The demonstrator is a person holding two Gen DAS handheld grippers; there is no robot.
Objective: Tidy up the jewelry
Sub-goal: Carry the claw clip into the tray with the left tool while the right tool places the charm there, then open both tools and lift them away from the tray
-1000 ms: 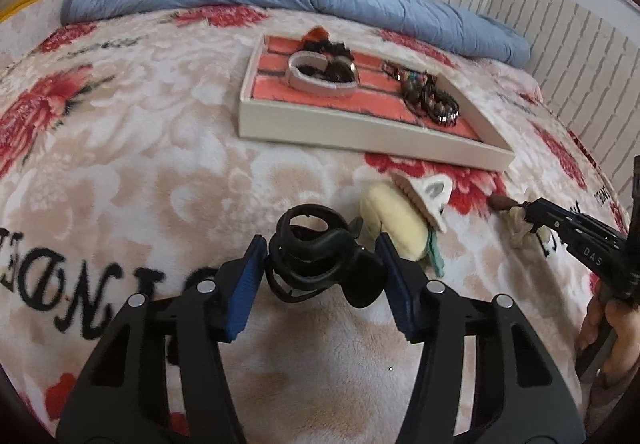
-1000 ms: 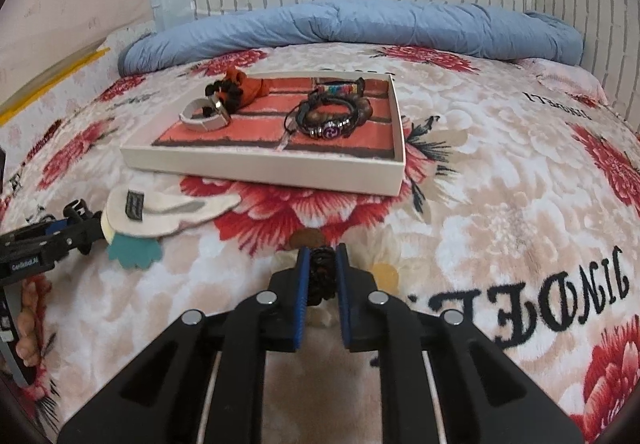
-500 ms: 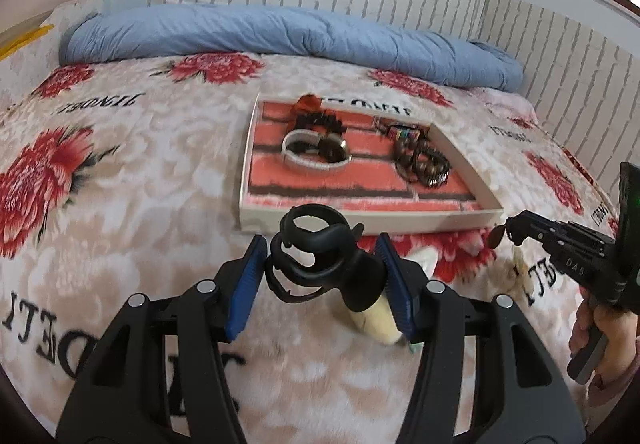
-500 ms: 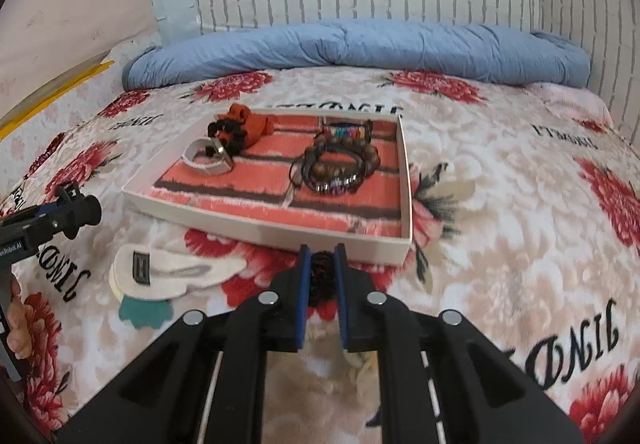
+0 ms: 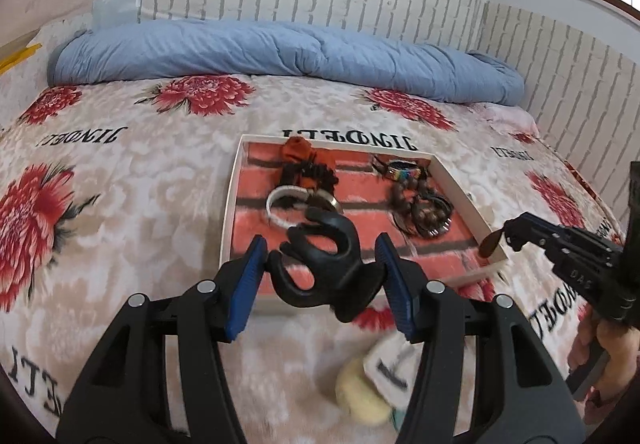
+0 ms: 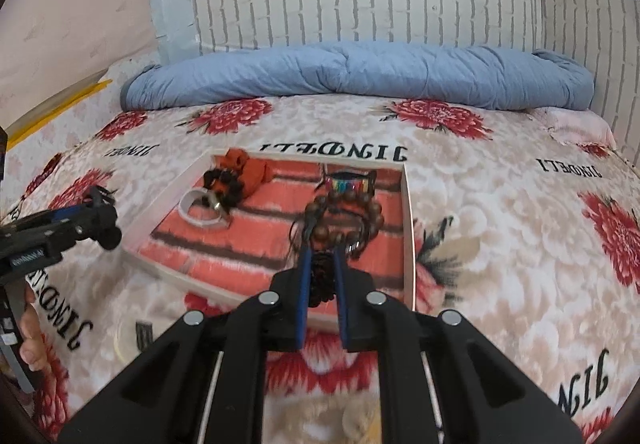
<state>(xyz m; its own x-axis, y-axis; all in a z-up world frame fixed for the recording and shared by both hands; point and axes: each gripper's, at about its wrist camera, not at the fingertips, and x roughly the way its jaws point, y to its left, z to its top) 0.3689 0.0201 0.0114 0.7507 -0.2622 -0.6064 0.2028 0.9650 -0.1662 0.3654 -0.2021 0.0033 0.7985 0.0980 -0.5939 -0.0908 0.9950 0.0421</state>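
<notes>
Fingers (image 5: 248, 276) gripping black clip (image 5: 324, 268), tray (image 5: 229, 211) holding bracelets (image 5: 420, 207)

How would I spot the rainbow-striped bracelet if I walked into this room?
Find the flowered bedspread and the shallow white tray lying on it, lined in red brick print. Look to the tray's far right corner: the rainbow-striped bracelet lies there, just behind a brown wooden bead bracelet. It is the only piece with bright multicoloured stripes.
</notes>
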